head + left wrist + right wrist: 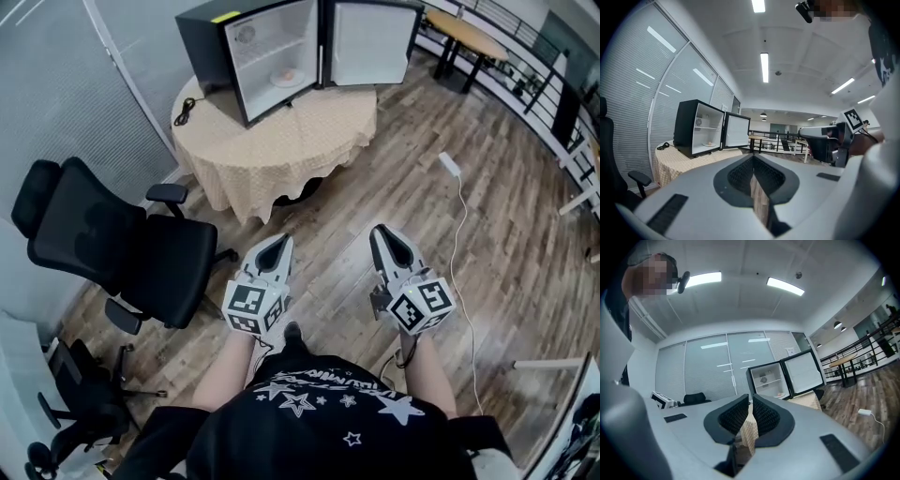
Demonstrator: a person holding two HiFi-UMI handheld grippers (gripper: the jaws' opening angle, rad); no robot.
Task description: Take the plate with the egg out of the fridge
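A black mini fridge stands on a round table with a beige cloth, its door swung open to the right. On the fridge's floor lies a pale plate with an egg, also small in the left gripper view and the right gripper view. My left gripper and right gripper hang side by side over the wooden floor, well short of the table. Both point toward the fridge with jaws together and nothing between them. The right gripper shows beside the left one.
Black office chairs stand at the left and lower left. A white power strip with its cable lies on the floor at the right. A black cord rests on the tablecloth. A wooden table and railing are at the back right.
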